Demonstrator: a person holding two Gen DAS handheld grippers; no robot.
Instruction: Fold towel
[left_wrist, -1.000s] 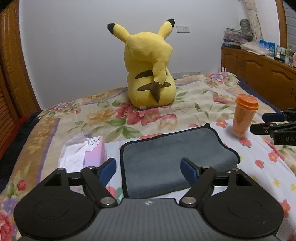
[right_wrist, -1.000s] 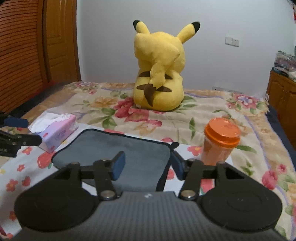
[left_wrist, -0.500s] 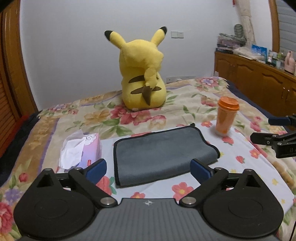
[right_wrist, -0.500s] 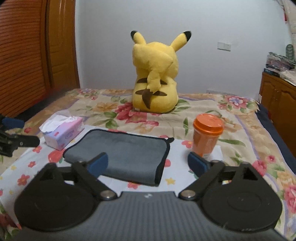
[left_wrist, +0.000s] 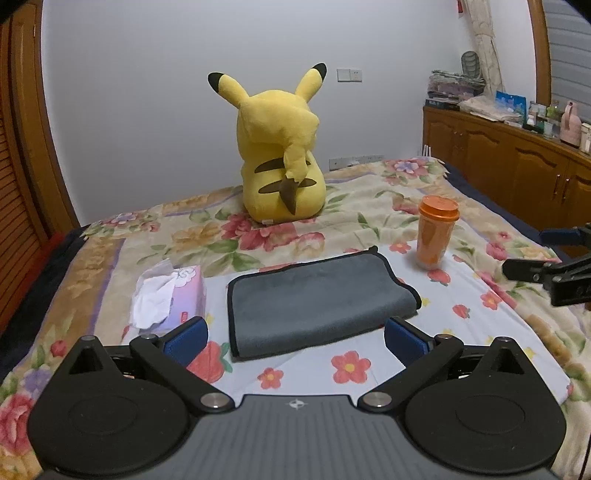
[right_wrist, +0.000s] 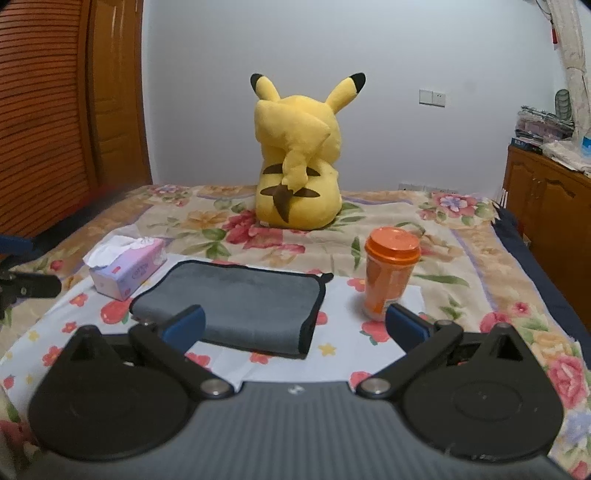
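Note:
A grey towel with black trim (left_wrist: 317, 299) lies folded on the flowered bed sheet; it also shows in the right wrist view (right_wrist: 240, 302). My left gripper (left_wrist: 295, 338) is open and empty, held back from the towel's near edge. My right gripper (right_wrist: 295, 325) is open and empty, also behind the towel's near edge. The right gripper's fingers (left_wrist: 546, 269) show at the right edge of the left wrist view. The left gripper's fingers (right_wrist: 29, 286) show at the left edge of the right wrist view.
An orange lidded cup (left_wrist: 436, 232) stands right of the towel. A pink tissue box (left_wrist: 173, 299) lies left of it. A yellow Pikachu plush (left_wrist: 284, 155) sits behind. A wooden cabinet (left_wrist: 517, 162) runs along the right, wooden doors (right_wrist: 55, 110) on the left.
Both grippers have pulled back and up from the towel and opened wider. The towel stays folded on the bed.

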